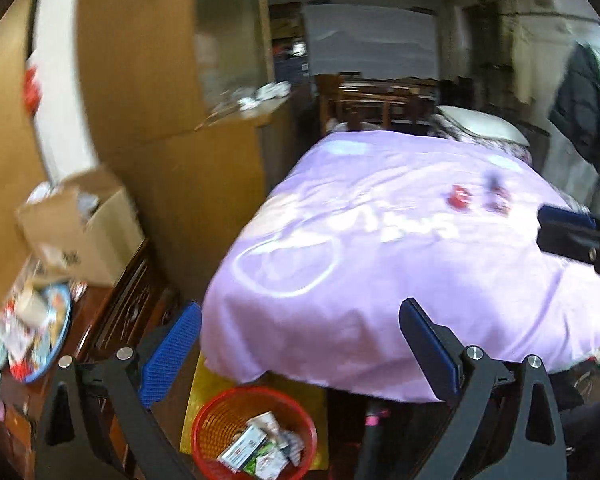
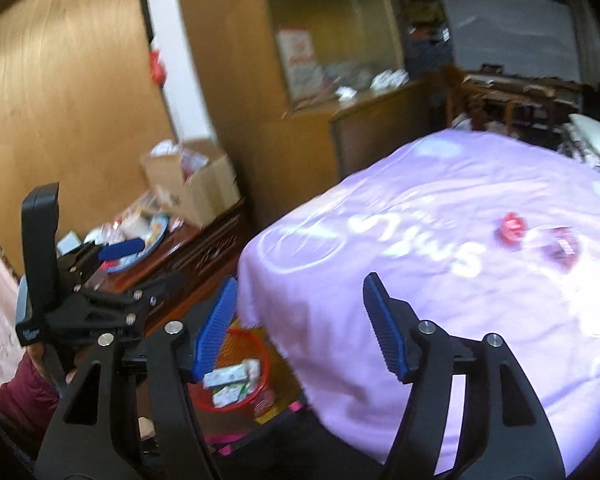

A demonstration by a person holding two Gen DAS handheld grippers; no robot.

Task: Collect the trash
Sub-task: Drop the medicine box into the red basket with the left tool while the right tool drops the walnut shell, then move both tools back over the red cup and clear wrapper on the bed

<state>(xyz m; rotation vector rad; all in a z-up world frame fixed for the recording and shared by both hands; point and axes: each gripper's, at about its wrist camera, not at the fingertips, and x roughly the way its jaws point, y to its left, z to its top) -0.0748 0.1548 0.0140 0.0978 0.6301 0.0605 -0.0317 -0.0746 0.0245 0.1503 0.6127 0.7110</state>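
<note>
A red mesh trash basket [image 1: 224, 420] stands on the floor at the bed's foot, holding several cartons and wrappers; it also shows in the right wrist view [image 2: 256, 392]. A crumpled red wrapper [image 1: 459, 197] and a dark purple wrapper [image 1: 497, 194] lie on the lilac bedspread [image 1: 380, 280]; both also show in the right wrist view, the red wrapper [image 2: 511, 229] left of the purple wrapper [image 2: 563, 249]. My left gripper [image 1: 300, 344] is open and empty above the basket. My right gripper [image 2: 300, 320] is open and empty over the bed's corner.
A dark wooden side table [image 1: 112, 320] left of the bed carries a cardboard box [image 1: 80, 224] and a blue plate [image 1: 58, 344] piled with clutter. A wooden wardrobe [image 1: 148, 80] stands behind. A pillow [image 1: 484, 124] lies at the bed's far end.
</note>
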